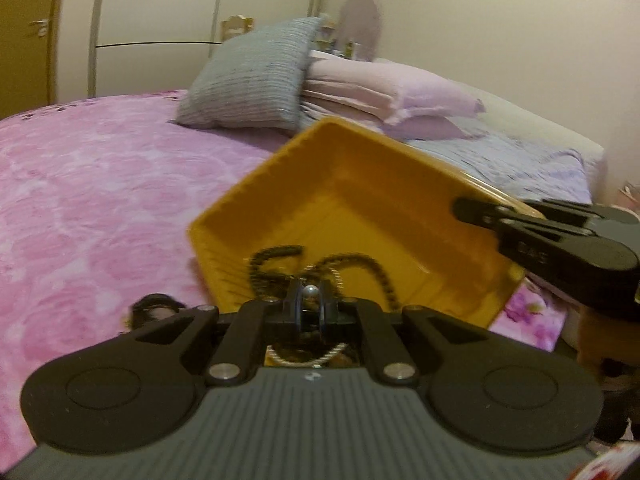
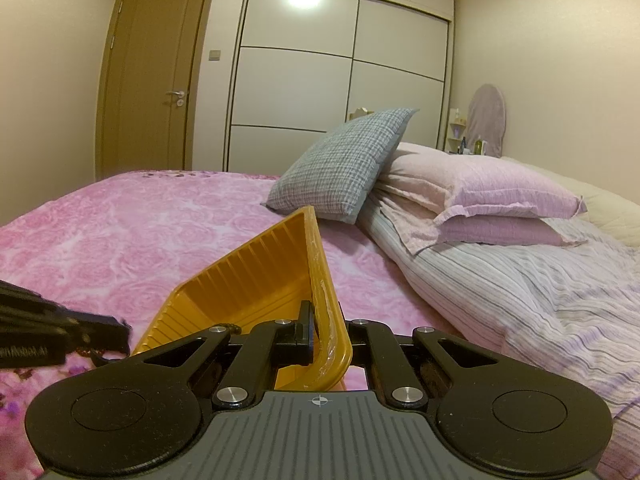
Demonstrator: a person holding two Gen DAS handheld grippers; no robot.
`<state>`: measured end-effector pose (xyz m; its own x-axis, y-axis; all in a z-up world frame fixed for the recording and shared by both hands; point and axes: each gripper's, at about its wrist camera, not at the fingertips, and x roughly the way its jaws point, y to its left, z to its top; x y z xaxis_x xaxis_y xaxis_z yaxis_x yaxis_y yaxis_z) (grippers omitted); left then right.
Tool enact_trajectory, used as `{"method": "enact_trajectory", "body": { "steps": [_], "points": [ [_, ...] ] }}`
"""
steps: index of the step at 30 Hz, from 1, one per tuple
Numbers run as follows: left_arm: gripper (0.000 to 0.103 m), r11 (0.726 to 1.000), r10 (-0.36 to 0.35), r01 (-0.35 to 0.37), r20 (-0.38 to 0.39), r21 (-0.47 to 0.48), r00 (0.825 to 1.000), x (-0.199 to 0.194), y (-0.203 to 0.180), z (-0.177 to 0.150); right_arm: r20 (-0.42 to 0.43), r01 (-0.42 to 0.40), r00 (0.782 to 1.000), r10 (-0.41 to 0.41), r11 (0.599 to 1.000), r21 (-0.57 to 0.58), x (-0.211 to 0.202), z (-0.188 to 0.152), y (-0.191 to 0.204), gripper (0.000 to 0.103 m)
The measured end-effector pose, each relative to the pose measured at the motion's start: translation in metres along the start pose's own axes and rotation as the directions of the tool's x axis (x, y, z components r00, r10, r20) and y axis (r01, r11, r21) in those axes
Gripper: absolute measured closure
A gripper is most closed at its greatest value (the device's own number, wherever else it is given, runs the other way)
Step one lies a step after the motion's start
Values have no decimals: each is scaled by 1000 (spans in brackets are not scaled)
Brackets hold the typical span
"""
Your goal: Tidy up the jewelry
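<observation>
- The yellow tray (image 1: pixel 348 200) is the landmark: a square plastic dish with ribbed walls, tilted and lifted clear of the pink bedspread (image 1: pixel 88 184).
- The right gripper (image 2: pixel 320 332) has its fingers (image 2: pixel 305 330) clenched on the tray's near rim; the edge of the tray runs up between them and away from the camera.
- In the left wrist view that same gripper reaches in from the right and its black tip lies on the tray's right-hand rim.
- The left gripper (image 1: pixel 310 300) sits at the tray's near corner, fingers (image 1: pixel 291 300) nearly together and grasping a small silvery bead (image 1: pixel 311 292).
- A silver chain (image 1: pixel 320 354) hangs from the bead and loops below the fingers.
- A black beaded chain (image 1: pixel 280 264) is tangled with it; its loops show in front of the tray's floor and near wall. Whether it touches the tray I cannot tell.
- Left of the tray's near corner, a small dark ring-shaped piece (image 1: pixel 154 308) lies on the bedspread; it is too blurred to name.
- Beyond the tray's far corner, a grey checked pillow (image 2: pixel 344 160) leans on stacked pink pillows (image 2: pixel 480 192).
- Right of the tray lies a striped sheet (image 2: pixel 520 292).
- Behind the pillows stand a white wardrobe (image 2: pixel 320 80) and a brown door (image 2: pixel 152 80).
</observation>
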<state>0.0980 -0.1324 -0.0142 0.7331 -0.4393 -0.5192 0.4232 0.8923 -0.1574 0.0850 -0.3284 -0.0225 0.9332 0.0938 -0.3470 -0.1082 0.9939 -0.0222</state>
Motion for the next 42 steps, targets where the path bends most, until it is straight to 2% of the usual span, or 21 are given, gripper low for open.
{"method": "enact_trajectory", "body": {
  "steps": [8, 10, 11, 16, 24, 32, 36, 40, 42],
  "points": [
    [96, 997, -72, 73, -23, 35, 997, 10, -19, 2, -1, 0, 1000, 0, 1000, 3, 0, 0, 0, 96],
    [89, 997, -70, 71, -25, 37, 997, 11, -19, 2, -1, 0, 1000, 0, 1000, 3, 0, 0, 0, 96],
    [89, 997, -67, 68, -24, 39, 997, 11, -19, 1, -1, 0, 1000, 0, 1000, 3, 0, 0, 0, 96],
    [89, 999, -28, 28, -24, 32, 999, 7, -10, -4, 0, 1, 1000, -1, 1000, 3, 0, 0, 0, 96],
    [89, 995, 98, -98, -17, 5, 995, -4, 23, -10, 0, 1, 1000, -1, 1000, 2, 0, 0, 1, 96],
    [87, 962, 266, -269, -54, -53, 963, -11, 71, -23, 0, 2, 1000, -2, 1000, 2, 0, 0, 1, 96],
    [83, 950, 294, -300, -76, -90, 953, -9, 88, -27, -1, 1, 1000, -1, 1000, 3, 0, 0, 1, 96],
    [74, 950, 264, -275, -90, -149, 960, -5, 91, -27, -1, 2, 1000, -2, 1000, 2, 0, 0, 1, 96],
    [73, 947, 253, -268, -99, -177, 962, 0, 91, -27, 0, 1, 1000, -1, 1000, 3, 0, 0, 1, 96]
  ]
}}
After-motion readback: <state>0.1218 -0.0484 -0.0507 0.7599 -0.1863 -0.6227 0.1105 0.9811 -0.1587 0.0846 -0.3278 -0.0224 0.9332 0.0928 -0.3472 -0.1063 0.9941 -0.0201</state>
